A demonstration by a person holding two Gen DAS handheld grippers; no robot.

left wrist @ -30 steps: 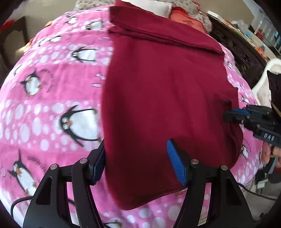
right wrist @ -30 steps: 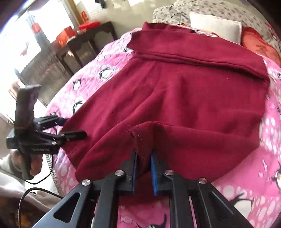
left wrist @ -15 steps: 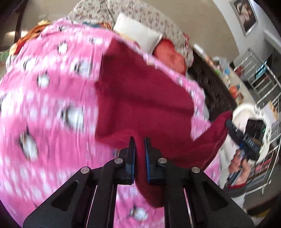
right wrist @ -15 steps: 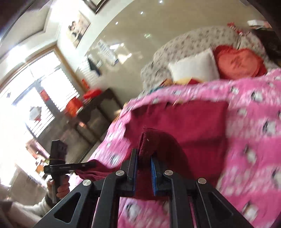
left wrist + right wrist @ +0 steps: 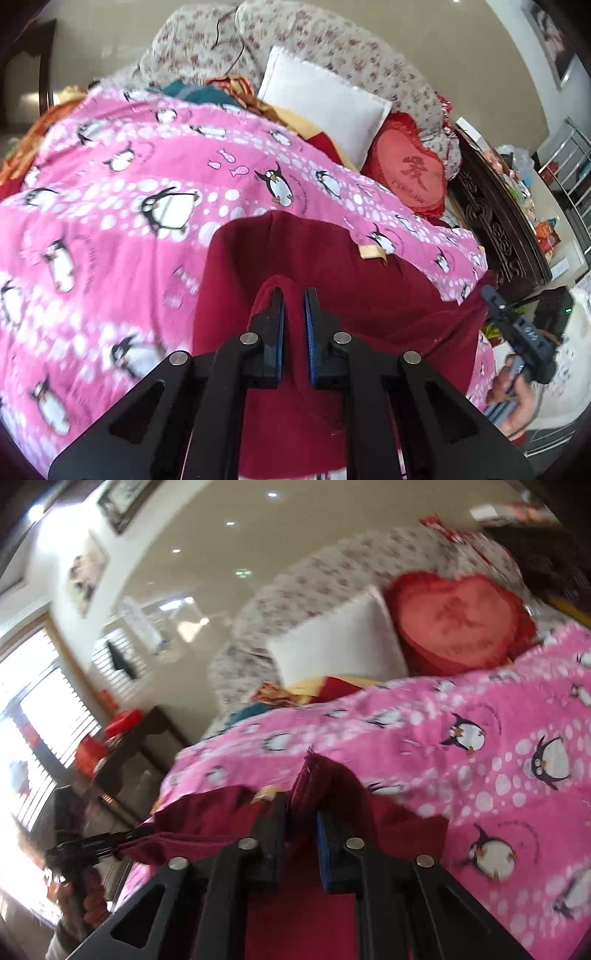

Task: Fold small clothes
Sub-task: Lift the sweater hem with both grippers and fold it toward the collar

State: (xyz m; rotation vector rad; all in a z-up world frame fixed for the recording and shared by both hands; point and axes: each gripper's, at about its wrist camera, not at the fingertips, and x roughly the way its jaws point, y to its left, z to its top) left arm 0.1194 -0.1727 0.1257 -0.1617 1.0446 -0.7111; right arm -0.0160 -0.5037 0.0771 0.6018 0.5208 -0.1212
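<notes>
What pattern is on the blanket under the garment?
Pink blanket with black-and-white penguins and white dots, clearest in the left wrist view.

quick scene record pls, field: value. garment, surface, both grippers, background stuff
garment: dark red garment, lifted at two points, partly resting on blanket
surface: pink penguin blanket
left gripper: shut on a fold of the dark red garment
right gripper: shut on a raised edge of the dark red garment
background: white pillow, red heart cushion, floral headboard
image quality: right wrist view motion-blurred
</notes>
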